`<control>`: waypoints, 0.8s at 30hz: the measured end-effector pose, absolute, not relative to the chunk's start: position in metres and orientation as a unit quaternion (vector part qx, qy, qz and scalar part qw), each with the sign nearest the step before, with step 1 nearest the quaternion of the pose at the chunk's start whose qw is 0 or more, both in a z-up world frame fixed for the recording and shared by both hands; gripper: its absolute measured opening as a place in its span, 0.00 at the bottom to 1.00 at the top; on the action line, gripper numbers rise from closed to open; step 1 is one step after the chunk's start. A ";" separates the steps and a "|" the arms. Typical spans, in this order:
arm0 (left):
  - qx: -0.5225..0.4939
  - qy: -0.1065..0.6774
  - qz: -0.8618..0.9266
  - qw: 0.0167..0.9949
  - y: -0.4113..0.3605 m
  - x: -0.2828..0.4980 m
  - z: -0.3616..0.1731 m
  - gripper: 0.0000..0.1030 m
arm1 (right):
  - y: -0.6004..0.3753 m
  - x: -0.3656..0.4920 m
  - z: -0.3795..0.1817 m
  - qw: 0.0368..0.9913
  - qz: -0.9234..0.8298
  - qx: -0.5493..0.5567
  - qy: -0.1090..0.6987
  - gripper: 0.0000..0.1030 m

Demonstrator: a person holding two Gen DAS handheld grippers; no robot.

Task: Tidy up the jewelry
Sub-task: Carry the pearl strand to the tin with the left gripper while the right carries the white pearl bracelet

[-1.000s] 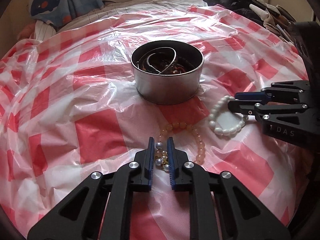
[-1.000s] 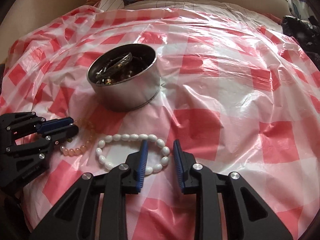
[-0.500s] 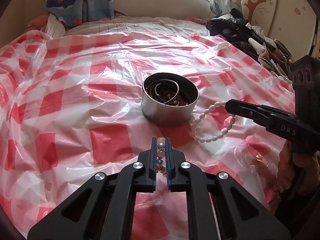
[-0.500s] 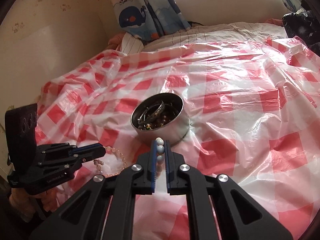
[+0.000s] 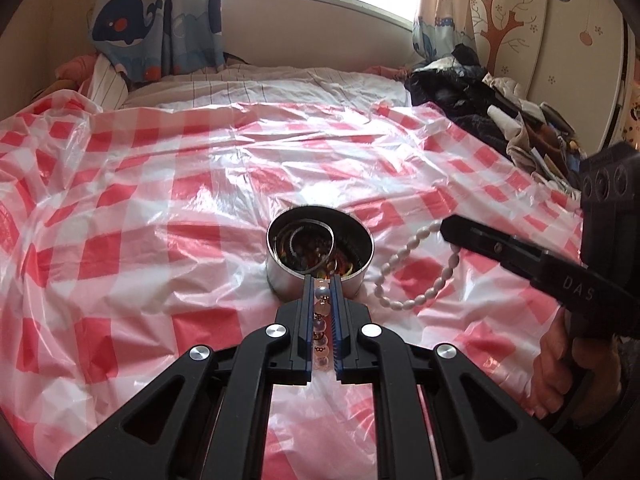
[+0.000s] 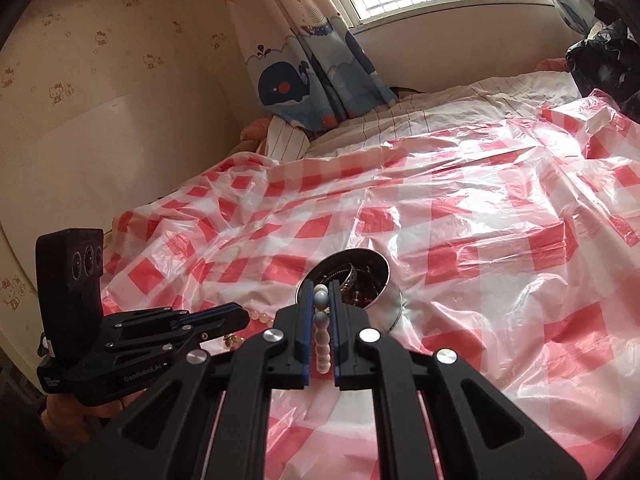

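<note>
My left gripper point(image 5: 322, 286) is shut on a peach and pearl bead bracelet point(image 5: 321, 322), lifted off the red-checked plastic sheet point(image 5: 160, 216). Just beyond its tips stands a round metal tin point(image 5: 320, 254) that holds several bangles and beads. My right gripper point(image 6: 321, 294) is shut on a white oval-bead bracelet point(image 6: 322, 344); in the left wrist view that white bracelet point(image 5: 408, 268) hangs as a loop from the right gripper point(image 5: 446, 228), to the right of the tin. In the right wrist view the tin point(image 6: 360, 284) lies just past the fingertips, and the left gripper point(image 6: 244, 318) is at lower left with peach beads point(image 6: 256, 314) dangling.
The checked sheet covers a bed. A pile of dark clothes point(image 5: 488, 100) lies at the far right. Whale-print curtains point(image 5: 160, 16) and a window sit behind the bed, with a wall point(image 6: 100, 120) on the left side. A hand point(image 5: 560, 368) grips the right handle.
Both grippers closed on their bracelets and rose from the sheet, lifting them. The views tilted up, so the tin now sits lower and smaller and the window shows.
</note>
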State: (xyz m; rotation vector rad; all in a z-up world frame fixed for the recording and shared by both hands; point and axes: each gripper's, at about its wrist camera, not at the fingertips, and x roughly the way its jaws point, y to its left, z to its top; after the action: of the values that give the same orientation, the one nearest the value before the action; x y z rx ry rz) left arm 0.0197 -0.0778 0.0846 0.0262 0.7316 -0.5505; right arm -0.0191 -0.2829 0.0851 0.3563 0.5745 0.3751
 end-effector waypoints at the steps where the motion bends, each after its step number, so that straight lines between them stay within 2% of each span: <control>1: 0.010 0.350 -0.266 0.898 -0.079 0.022 0.088 0.07 | -0.285 -0.018 0.085 0.925 0.183 0.179 0.280 0.08; 9: -0.046 0.310 -0.286 0.906 -0.100 0.054 0.112 0.07 | -0.284 -0.001 0.092 0.924 0.189 0.189 0.272 0.08; 14: -0.040 0.394 -0.233 0.888 -0.112 0.106 0.067 0.07 | -0.282 0.014 0.091 0.922 0.192 0.191 0.277 0.08; 16: -0.043 0.398 -0.221 0.889 -0.103 0.107 0.059 0.07 | -0.278 0.022 0.090 0.919 0.197 0.190 0.282 0.08; 24: -0.063 0.379 -0.197 0.902 -0.062 0.093 0.062 0.26 | -0.262 0.055 0.093 0.914 0.217 0.190 0.284 0.08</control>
State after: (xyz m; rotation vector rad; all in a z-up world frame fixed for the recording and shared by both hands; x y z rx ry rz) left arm 0.0930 -0.0619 0.0625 -0.1293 0.7828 -0.4069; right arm 0.0553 -0.2616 0.0934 0.3907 0.5856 0.4466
